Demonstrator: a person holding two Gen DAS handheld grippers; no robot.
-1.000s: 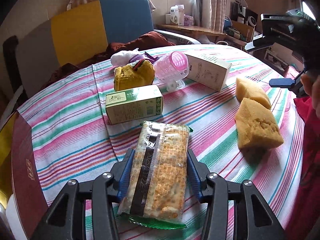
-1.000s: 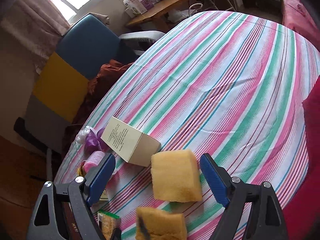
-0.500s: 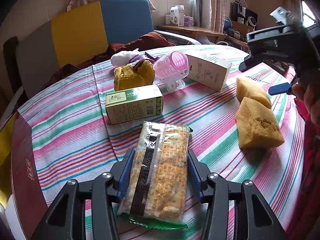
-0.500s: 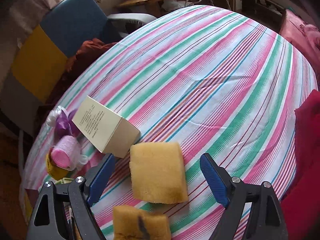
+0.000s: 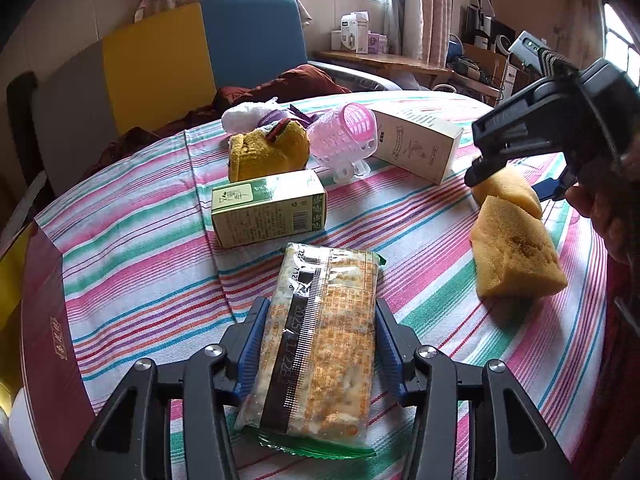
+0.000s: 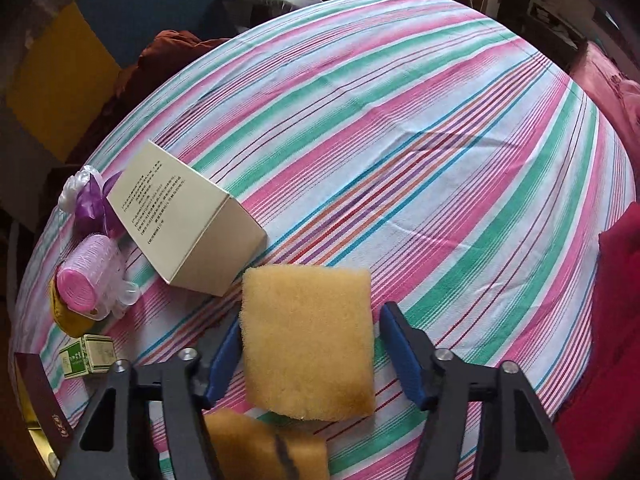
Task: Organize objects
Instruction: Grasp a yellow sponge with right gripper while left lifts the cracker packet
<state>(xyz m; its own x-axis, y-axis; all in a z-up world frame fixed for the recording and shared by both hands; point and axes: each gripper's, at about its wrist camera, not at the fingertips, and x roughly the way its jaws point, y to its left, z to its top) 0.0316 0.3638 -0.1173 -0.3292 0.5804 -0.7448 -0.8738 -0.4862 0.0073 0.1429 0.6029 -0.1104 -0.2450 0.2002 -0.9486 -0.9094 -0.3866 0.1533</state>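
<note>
Item one: my left gripper grips a cracker packet by its long sides, both blue pads touching the wrapper; its long axis runs straight ahead along the fingers, far end pointing at the green box, which lies crosswise just beyond it on the striped tablecloth.

Item two: my right gripper stands open around a yellow sponge; I see the left pad touching or nearly touching its edge, the right pad clear of it. The sponge lies flat, right of the green box, its far edge just beside a cream box. A second sponge lies nearer me.
</note>
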